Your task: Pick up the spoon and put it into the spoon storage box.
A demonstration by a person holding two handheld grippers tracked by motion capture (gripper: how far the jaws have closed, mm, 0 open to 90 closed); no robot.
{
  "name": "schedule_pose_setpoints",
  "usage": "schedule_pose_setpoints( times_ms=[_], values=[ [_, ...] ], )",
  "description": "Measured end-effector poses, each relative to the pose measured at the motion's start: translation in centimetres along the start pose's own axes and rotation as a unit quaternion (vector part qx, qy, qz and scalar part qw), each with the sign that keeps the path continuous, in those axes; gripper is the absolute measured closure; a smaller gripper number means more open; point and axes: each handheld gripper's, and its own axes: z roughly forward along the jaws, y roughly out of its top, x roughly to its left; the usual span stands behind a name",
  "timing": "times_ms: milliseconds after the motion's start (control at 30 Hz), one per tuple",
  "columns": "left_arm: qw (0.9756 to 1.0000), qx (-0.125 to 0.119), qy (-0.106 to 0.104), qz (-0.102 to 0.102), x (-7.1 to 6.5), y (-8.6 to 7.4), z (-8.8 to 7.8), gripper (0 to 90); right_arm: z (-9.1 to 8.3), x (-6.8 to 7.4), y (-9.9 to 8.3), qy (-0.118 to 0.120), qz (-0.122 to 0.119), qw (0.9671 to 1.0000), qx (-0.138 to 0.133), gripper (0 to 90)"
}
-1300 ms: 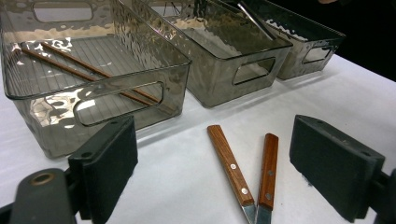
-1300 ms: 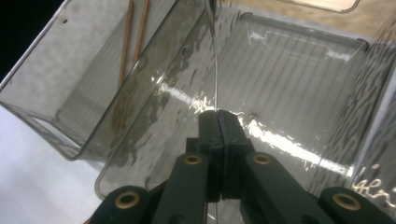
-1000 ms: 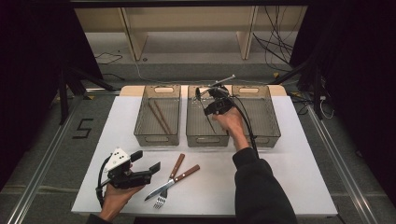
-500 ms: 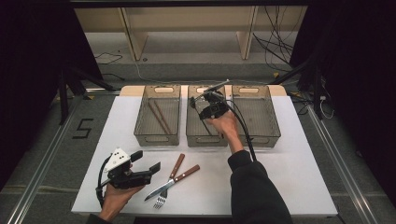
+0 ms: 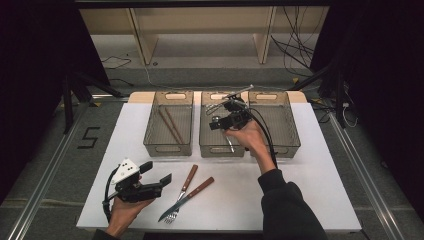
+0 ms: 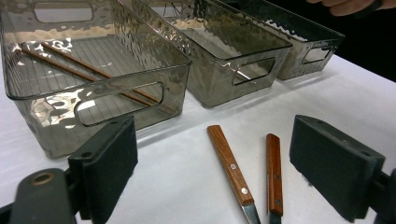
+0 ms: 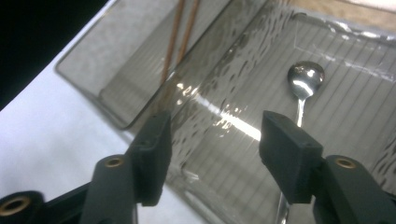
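Knife (image 6: 235, 170) and fork (image 6: 274, 173) heads cut off at bottom edge

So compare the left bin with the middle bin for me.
The smoky clear plastic left bin holds two thin brown wooden chopsticks; the smoky clear plastic middle bin holds a shiny metal spoon. The right tongs hover over the middle bin, not the left bin. Both share shape and handle cutouts.
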Motion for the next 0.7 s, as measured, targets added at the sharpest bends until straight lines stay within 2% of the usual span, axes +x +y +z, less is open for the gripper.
schedule_pose_setpoints(
  times_ms=[133, 300, 700],
  values=[
    [1.0, 0.0, 0.001, -0.001, 0.0, 0.0, 0.0, 14.9, -1.4, 0.8, -1.0, 0.013, -0.029, 0.9994, -0.013, 39.5],
    [1.0, 0.001, 0.001, 0.001, 0.0, 0.0, 0.1, 14.8, -2.2, 1.8, -2.3, 0.019, -0.055, 0.9983, -0.009, 37.9],
    [1.0, 0.001, 0.002, 0.001, 0.0, 0.0, 0.0, 14.9, -2.7, 2.8, -4.9, 0.025, -0.072, 0.9969, -0.015, 35.9]
  ],
)
